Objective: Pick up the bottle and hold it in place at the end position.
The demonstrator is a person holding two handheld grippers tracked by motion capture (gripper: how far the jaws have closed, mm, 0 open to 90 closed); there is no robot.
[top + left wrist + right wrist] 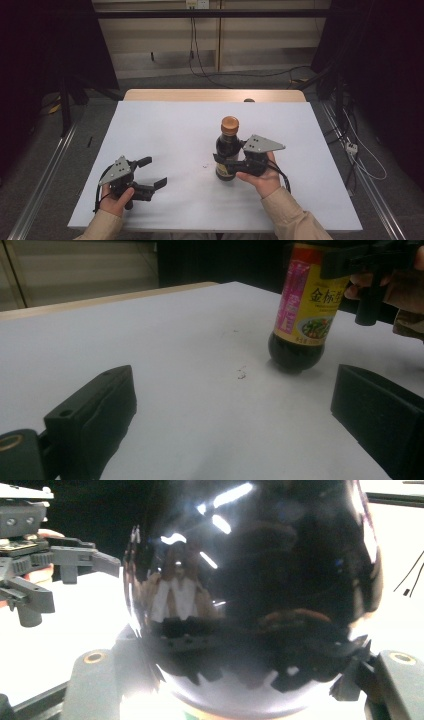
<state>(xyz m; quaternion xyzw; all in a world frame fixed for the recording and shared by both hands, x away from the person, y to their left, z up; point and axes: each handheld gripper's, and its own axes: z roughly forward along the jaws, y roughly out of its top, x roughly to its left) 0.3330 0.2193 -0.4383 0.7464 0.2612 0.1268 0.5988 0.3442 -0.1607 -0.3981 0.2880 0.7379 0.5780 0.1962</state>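
Bottle clamped in my right claw

My right gripper [223, 163] is squeezing the dark sauce bottle [227, 150] (orange cap up) at mid-table, right of centre. My left gripper [150, 172] is resting near-left, jaws standing apart, holding nothing.

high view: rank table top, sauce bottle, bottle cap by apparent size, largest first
1. table top, by far the largest.
2. sauce bottle, held upright in the right gripper.
3. bottle cap, the smallest, just the orange-brown top of the bottle.
No close calls here.
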